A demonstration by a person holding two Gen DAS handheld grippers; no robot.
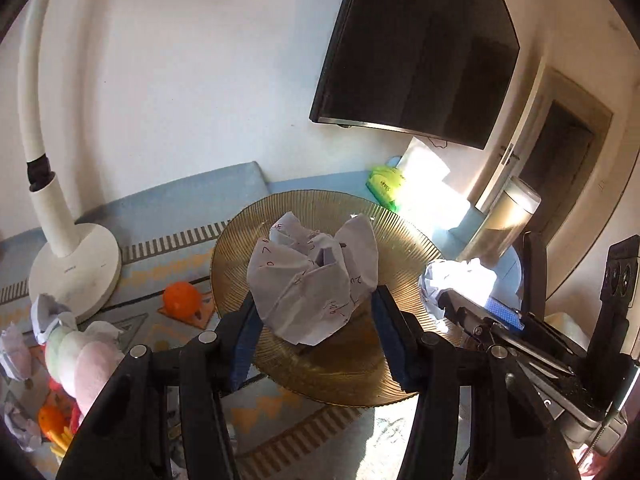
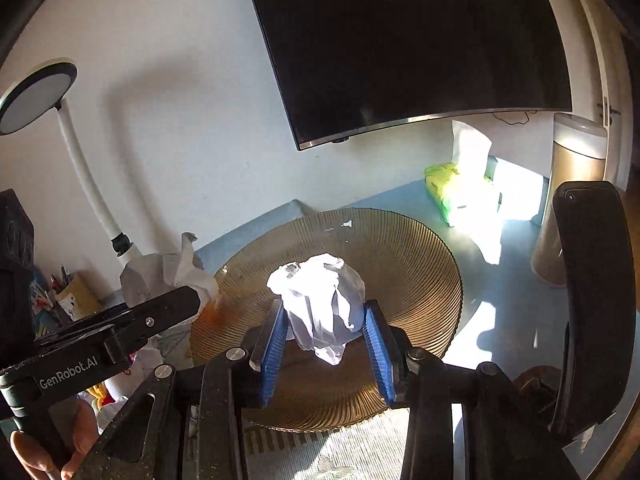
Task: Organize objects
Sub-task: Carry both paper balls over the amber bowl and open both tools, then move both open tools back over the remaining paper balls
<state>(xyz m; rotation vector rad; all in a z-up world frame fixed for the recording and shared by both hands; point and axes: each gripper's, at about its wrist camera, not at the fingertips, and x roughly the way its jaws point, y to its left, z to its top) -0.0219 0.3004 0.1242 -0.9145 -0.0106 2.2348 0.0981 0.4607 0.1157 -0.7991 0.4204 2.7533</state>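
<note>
Centre frame in the left wrist view, the left gripper [image 1: 316, 320] pinches a crumpled paper ball [image 1: 314, 276] with handwriting on it, both blue pads pressed against its sides, held over the ribbed amber glass plate [image 1: 404, 248]. Centre frame in the right wrist view, the right gripper [image 2: 326, 334] carries a second paper wad [image 2: 322, 300]; the pads sit against its flanks, though the hold looks looser and I cannot tell how firmly they press. Both wads hang above the same plate [image 2: 420, 264], which suggests it serves as the collecting spot for scrap paper, so each is probably being brought there for release.

At left in the left wrist view stand a white lamp base [image 1: 76, 264], an orange ball [image 1: 182, 300], a pastel plush toy [image 1: 86, 356] and more loose paper scraps [image 1: 16, 350] on the patterned surface [image 1: 168, 276]. Upper right hangs a dark television [image 1: 420, 48], with a green tissue pack [image 1: 384, 186] below it. The two grippers crowd one another over the plate, so they could collide on release.
</note>
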